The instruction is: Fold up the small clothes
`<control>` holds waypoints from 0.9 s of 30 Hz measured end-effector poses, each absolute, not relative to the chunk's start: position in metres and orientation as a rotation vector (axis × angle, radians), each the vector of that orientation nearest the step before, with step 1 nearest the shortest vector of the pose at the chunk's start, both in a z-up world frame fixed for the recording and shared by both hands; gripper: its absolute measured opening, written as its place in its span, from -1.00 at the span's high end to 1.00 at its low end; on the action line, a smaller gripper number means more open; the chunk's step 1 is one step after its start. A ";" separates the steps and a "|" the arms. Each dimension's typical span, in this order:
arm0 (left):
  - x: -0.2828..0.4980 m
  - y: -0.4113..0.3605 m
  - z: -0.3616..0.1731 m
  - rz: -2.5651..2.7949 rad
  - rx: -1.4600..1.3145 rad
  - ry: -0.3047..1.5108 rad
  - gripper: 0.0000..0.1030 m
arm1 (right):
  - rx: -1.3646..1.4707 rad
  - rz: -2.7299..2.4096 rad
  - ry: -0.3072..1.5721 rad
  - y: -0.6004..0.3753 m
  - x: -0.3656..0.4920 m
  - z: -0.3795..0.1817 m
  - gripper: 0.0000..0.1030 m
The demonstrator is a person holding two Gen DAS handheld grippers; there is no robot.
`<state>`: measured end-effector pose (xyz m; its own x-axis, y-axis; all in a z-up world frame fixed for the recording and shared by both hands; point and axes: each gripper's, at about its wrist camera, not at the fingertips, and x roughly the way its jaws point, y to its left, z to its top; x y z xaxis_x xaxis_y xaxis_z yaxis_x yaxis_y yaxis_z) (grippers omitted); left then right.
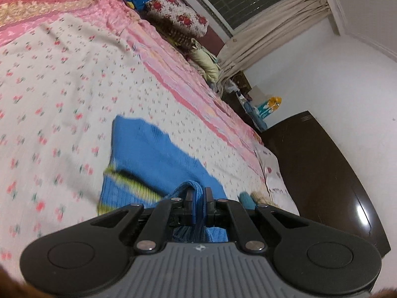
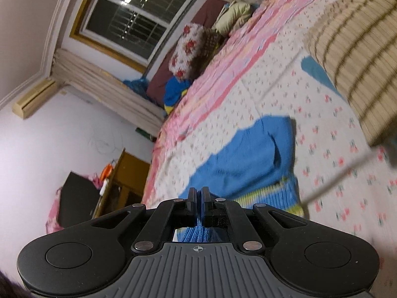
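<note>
Left wrist view: your left gripper (image 1: 198,196) is clenching a bunched edge of the small blue knitted garment with yellow-green striped ribbing (image 1: 148,159). The rest of it is trailing onto the floral white-and-pink bedspread (image 1: 74,79), near the bed's foot edge beside the dark brown footboard (image 1: 322,173). The knit is reading as soft, light and limp; it is draping, so I judge the hemmed edges and corners to be the soundest places to hold. Motion blur is smearing the ribbing.

Right wrist view: your right gripper (image 2: 199,196) is pinching another edge of the same garment (image 2: 248,154), fabric showing between the pads. The garment's near part is hiding behind the gripper body. A beige striped woven item (image 2: 352,49) is lying toward the bed's far side, cut off at the frame, and what kind of item it is I cannot determine.
</note>
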<state>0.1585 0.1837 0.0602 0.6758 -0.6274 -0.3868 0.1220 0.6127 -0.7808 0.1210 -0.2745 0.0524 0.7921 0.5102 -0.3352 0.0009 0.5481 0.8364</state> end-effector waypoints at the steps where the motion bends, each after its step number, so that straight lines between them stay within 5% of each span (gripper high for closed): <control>1: 0.167 0.184 0.058 -0.474 -0.803 0.705 0.78 | 0.956 0.317 0.599 -0.276 0.128 0.052 0.92; 16: 0.257 0.181 0.013 -0.382 -0.869 0.636 0.78 | 0.971 0.213 0.608 -0.274 0.255 0.014 0.93; 27: 0.263 0.183 0.017 -0.244 -0.835 0.596 0.78 | 0.933 0.140 0.590 -0.281 0.274 0.010 0.81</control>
